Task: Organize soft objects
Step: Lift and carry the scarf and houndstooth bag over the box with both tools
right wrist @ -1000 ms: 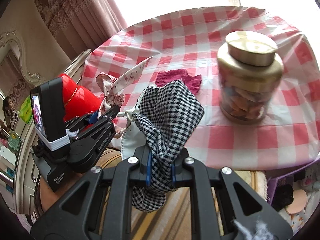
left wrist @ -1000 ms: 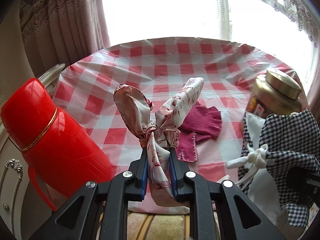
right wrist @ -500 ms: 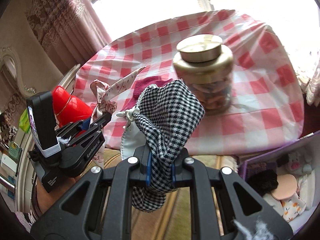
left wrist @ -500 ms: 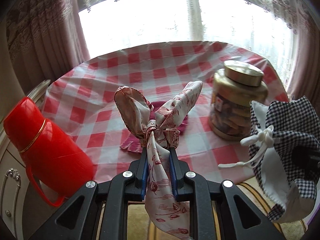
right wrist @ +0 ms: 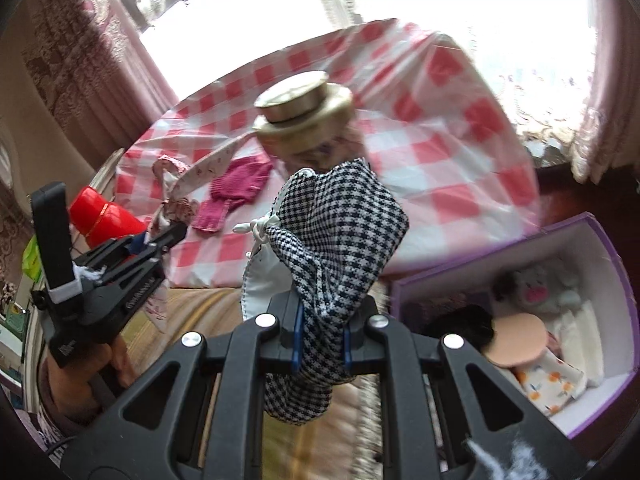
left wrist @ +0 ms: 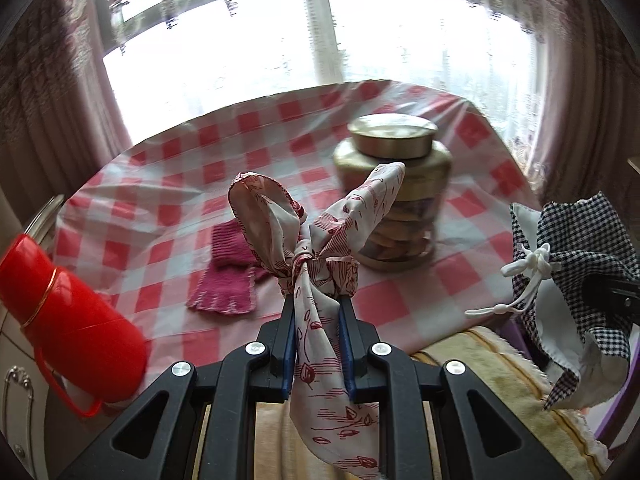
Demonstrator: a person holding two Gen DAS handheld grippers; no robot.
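A round table under a glossy red-and-white checked cloth stands before a bright window hung with lace and pink patterned curtains. On it sit a gold-lidded glass jar, a magenta knitted glove and, at the edge, a red plastic flask. The left gripper is clenched on a knotted white scarf printed in red; the right gripper pinches a black-and-white houndstooth drawstring pouch. Both cloths hang off the table's near side (clear of it), near an open purple box holding soft things.
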